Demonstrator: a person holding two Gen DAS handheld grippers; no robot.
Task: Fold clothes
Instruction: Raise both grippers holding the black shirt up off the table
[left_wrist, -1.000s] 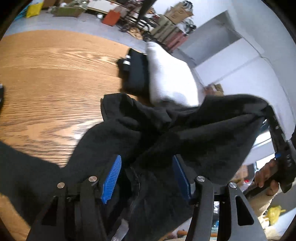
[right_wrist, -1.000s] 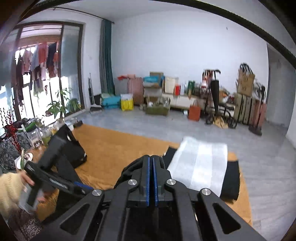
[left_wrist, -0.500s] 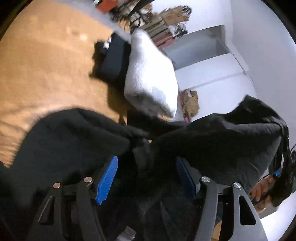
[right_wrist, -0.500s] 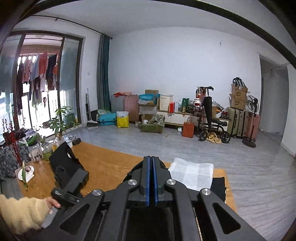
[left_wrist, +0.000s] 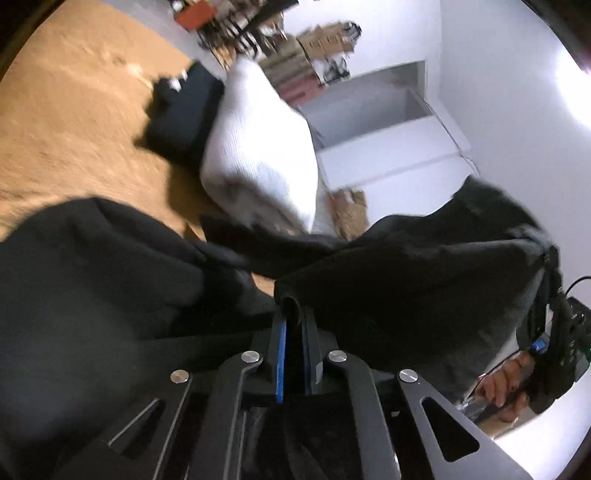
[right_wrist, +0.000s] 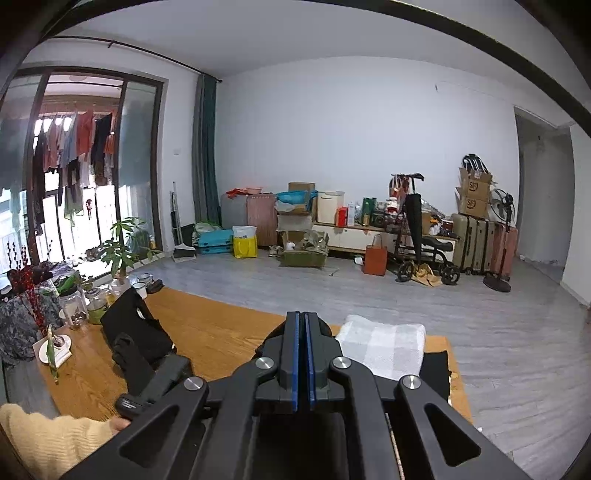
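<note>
Left gripper (left_wrist: 294, 325) has its blue pads nearly together, pinching a rolled edge of the black garment (left_wrist: 388, 295) right at the tips; cloth bulges to both sides of the claw and drapes over the wooden table (left_wrist: 74, 122). From there the garment stretches up and to the right, off the table, to the right gripper (left_wrist: 546, 280), where a hand (left_wrist: 506, 384) shows below it. Right gripper (right_wrist: 302, 332), seen from its own cam, has pads pressed shut w/ only a thin slit between; dark cloth shows just behind the tips, so it's clamped on the same garment.

Vs 1 s ago: left claw stood wide open w/ cloth loose between the pads, now closed on the fold. Right-wrist view sits higher than before: more floor and back wall visible, table lower in frame.

Pose: left gripper points down-forward over the table and is rolled, so the table tilts steeply in its view. Right gripper points slightly down, roughly level. In the right cam, the left gripper (right_wrist: 147, 373) sits low at left, held by a hand in a cream knit sleeve (right_wrist: 44, 435).

Farther on the table: folded white knit (left_wrist: 258, 147) stacked partly over a folded black item (left_wrist: 184, 110). Beyond: grey floor, boxes and suitcases along the white wall.
</note>
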